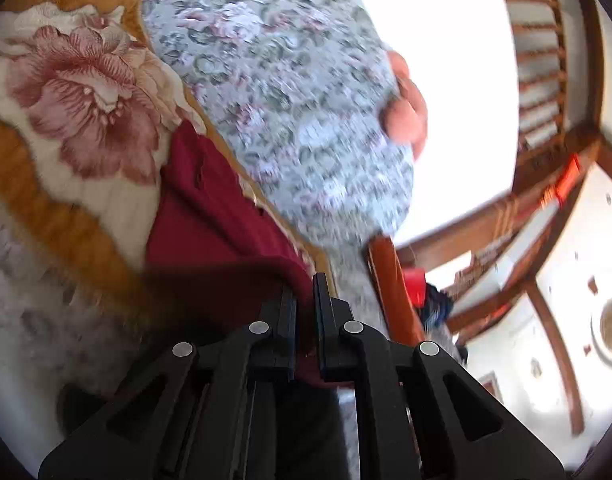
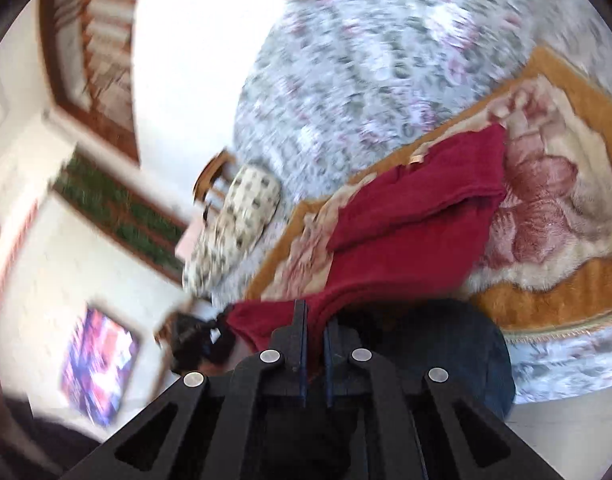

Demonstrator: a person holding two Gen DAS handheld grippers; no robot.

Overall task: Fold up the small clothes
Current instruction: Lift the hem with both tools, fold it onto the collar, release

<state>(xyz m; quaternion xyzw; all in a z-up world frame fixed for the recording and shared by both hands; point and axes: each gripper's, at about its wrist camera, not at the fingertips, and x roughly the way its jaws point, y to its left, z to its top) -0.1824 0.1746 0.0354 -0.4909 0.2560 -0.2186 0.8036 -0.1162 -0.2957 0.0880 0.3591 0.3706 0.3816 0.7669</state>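
Observation:
A dark red garment (image 1: 210,220) lies partly folded on a floral orange-bordered blanket (image 1: 78,92). My left gripper (image 1: 305,300) is shut on one edge of the garment, with red cloth pinched between the black fingers. In the right wrist view the same garment (image 2: 410,216) drapes from the blanket (image 2: 554,208) down to my right gripper (image 2: 316,332), which is shut on another edge of it. The garment's upper layer is folded over. Both views are blurred by motion.
A person in a pale floral dress (image 1: 282,92) stands close behind the blanket, a hand (image 1: 406,104) showing. A wooden chair (image 1: 390,292) and a staircase (image 1: 546,80) are to the right. In the right wrist view a patterned cushion (image 2: 234,220) and a dark blue fabric (image 2: 466,356) lie nearby.

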